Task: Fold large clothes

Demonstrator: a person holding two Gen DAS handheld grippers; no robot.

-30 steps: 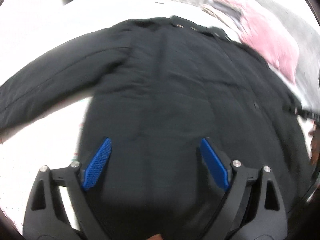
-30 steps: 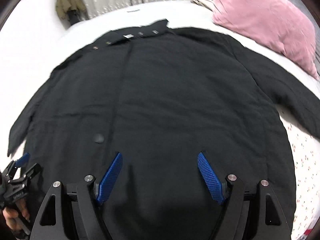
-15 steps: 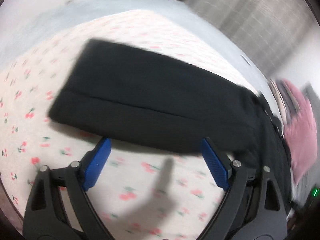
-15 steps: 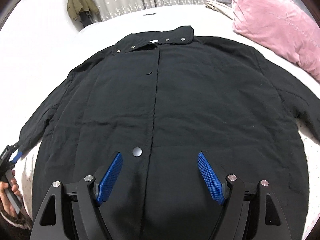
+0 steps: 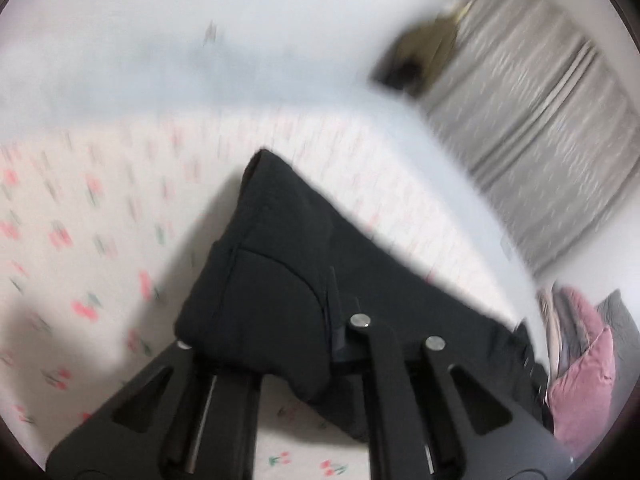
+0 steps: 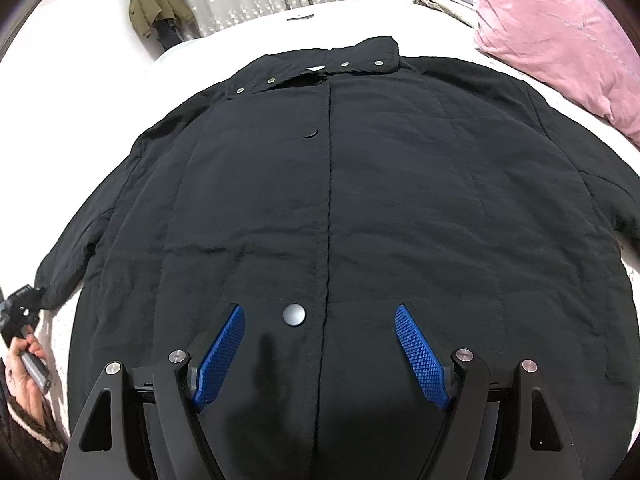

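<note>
Black coat (image 6: 340,208) is spread front-up on the bed (image 5: 80,240), collar toward 12 o'clock. Left gripper (image 5: 336,336) is clamped shut on the sleeve cuff (image 5: 264,280) at the coat's 9 o'clock side. Right gripper (image 6: 320,352) hovers over the hem, fingers (image 6: 420,356) wide apart, nothing held. Risk: thick padded cuff may slip out when the sleeve is pulled across; the unpinned body could be dragged and bunched.

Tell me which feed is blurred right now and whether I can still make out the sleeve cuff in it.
Left wrist view: motion-smeared across the cherry-print sheet and curtains, yet the black sleeve cuff reads clearly, clamped in the left gripper. Right wrist view: sharp, only fisheye bulging; black coat flat, right gripper open above it.
</note>
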